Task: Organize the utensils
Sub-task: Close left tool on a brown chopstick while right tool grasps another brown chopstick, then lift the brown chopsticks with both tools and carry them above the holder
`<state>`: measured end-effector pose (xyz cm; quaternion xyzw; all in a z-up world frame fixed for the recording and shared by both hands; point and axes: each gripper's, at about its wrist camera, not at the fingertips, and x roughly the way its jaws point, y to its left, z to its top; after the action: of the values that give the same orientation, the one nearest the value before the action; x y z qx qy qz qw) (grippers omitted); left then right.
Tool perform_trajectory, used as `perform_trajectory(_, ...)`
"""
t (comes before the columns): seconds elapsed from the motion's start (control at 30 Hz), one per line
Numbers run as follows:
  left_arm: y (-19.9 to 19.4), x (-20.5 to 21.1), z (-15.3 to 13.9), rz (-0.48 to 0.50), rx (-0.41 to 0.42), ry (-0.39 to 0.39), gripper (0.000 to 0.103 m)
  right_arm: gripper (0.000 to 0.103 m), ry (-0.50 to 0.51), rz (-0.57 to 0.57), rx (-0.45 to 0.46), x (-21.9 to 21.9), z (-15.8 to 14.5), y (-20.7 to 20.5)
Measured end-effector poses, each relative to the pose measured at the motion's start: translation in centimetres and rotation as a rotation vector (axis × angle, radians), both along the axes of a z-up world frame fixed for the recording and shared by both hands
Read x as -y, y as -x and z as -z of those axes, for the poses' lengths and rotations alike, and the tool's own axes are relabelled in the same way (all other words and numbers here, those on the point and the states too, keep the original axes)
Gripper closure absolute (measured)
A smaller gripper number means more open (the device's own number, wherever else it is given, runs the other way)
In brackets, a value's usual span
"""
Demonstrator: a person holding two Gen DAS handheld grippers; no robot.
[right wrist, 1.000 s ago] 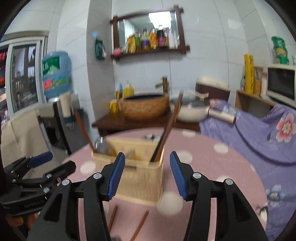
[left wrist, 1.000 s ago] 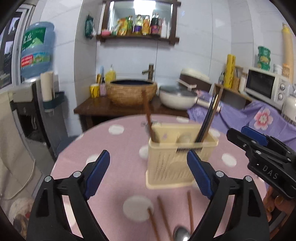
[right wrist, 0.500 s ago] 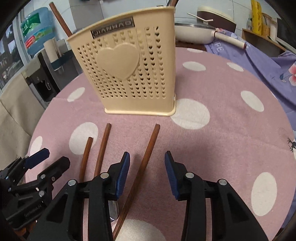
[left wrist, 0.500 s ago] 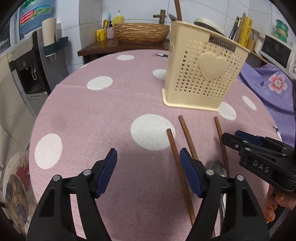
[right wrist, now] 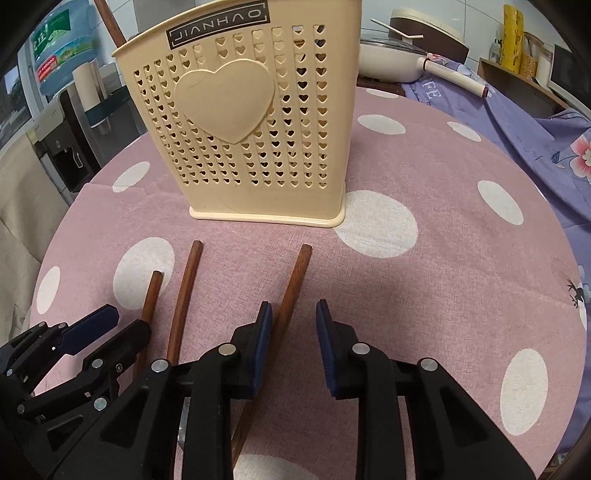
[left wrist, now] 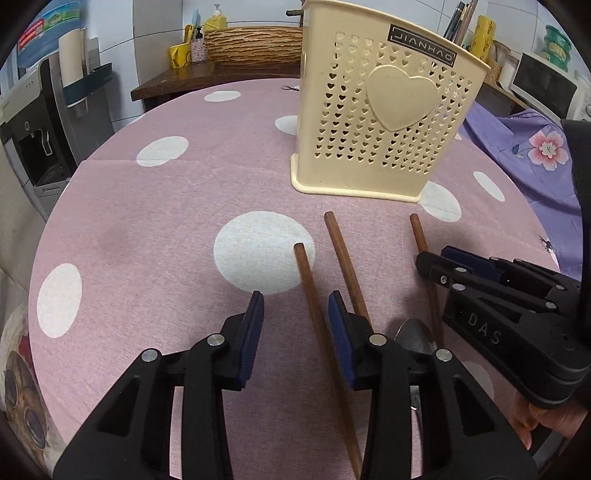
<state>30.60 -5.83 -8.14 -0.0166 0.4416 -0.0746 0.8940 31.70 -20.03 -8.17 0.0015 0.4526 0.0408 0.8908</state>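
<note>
A cream perforated utensil holder (left wrist: 384,107) stands upright on the pink polka-dot table (left wrist: 147,206); it also shows in the right wrist view (right wrist: 255,122). Three brown wooden handles lie in front of it. My left gripper (left wrist: 295,319) is open low over the table, with the leftmost handle (left wrist: 314,295) between its fingers. The middle handle (left wrist: 345,258) lies just right of it. My right gripper (right wrist: 291,332) is open around the rightmost handle (right wrist: 291,291). A metal spoon bowl (left wrist: 413,334) lies between the grippers.
Dark utensils stick up out of the holder (right wrist: 110,22). A purple flowered cloth (right wrist: 535,122) covers things to the right. A white pan (right wrist: 391,55), a woven basket (left wrist: 255,44) and a water dispenser (left wrist: 37,122) stand beyond the table.
Both grippers have dropped from above the holder to the table in front of it. Their jaws have narrowed around the wooden handles.
</note>
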Motion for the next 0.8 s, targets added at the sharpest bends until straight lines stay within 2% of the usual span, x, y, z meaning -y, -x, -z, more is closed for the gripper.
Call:
perform_trajectory(0.27, -0.1, 1.0, 0.3, 0.013, -0.005, -0.022, 0.068, 0.079, 0.018, -0.002, 0.001, -0.5, 0.0, -0.3)
perform_trajectory(0.43, -0.5, 1.5, 0.3, 0.012, 0.006, -0.055, 0.072, 0.085, 0.014, 0.016, -0.002, -0.5, 0.0, -0.8)
perform_trajectory(0.5, -0.7, 1.5, 0.3, 0.002, 0.008, -0.063, 0.079, 0.087, 0.012, 0.025, -0.003, -0.5, 0.0, -1.1)
perform_trajectory(0.6, -1.3, 1.7, 0.3, 0.005, 0.012, -0.093, 0.084, 0.093, 0.009, 0.036, -0.008, -0.8, 0.0, -1.6)
perform_trajectory(0.7, -1.8, 2.0, 0.3, 0.017, 0.008, -0.095, 0.093, 0.094, 0.012, 0.041, -0.011, -1.2, 0.0, -2.0)
perform_trajectory(0.8, -1.9, 2.4, 0.3, 0.025, 0.013, -0.104, 0.094, 0.094, -0.001, 0.039, -0.002, -1.2, 0.1, -2.1)
